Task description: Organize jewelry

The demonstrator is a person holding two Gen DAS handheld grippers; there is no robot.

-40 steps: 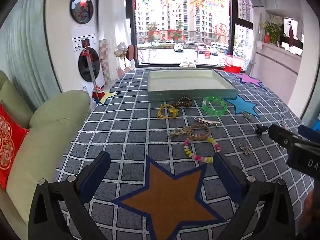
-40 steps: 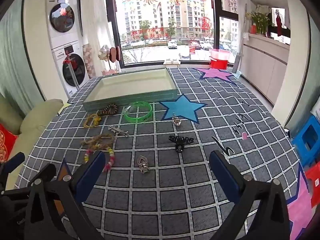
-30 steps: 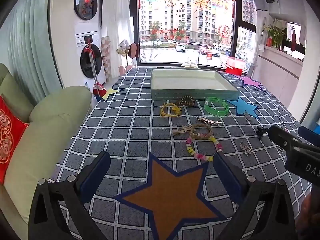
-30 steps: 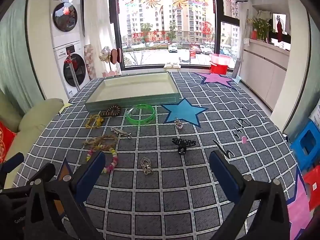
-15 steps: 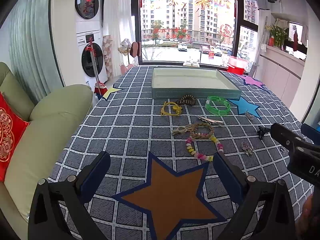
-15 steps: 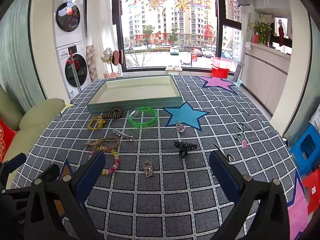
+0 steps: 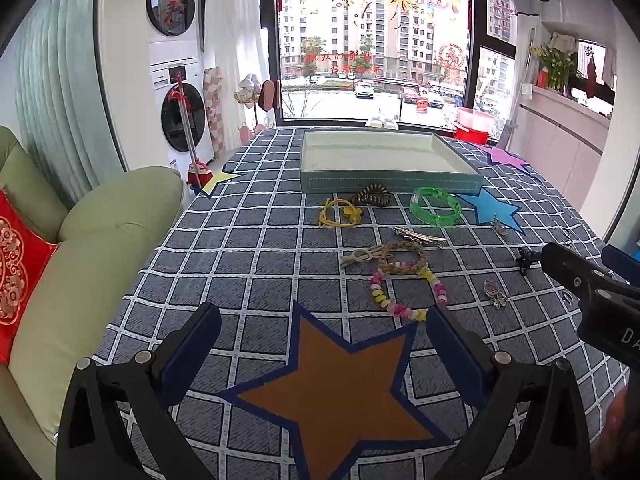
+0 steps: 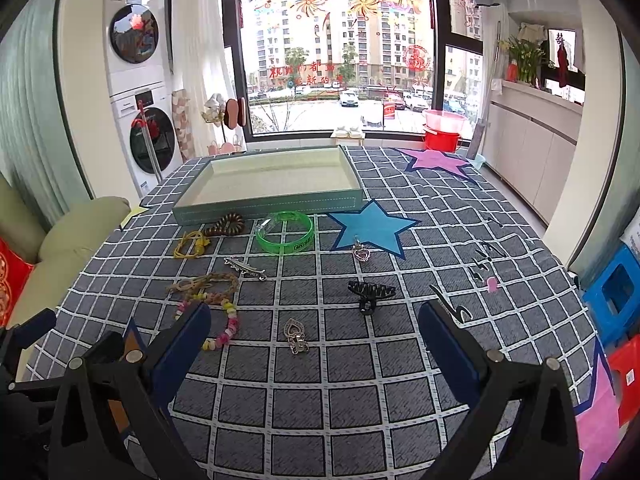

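Hovering with fingers spread, the left gripper (image 7: pixel 320 344) and right gripper (image 8: pixel 316 332) face scattered jewelry before a seemingly empty tray (image 8: pixel 272 200).

Bare checked tablecloth (image 8: pixel 320 400) lay open ahead of the right gripper (image 8: pixel 314 334). Farther on, the heart pendant (image 8: pixel 295 336), black claw clip (image 8: pixel 370 293) and green bangle (image 8: pixel 285 232) stood before the tray (image 8: pixel 272 204).
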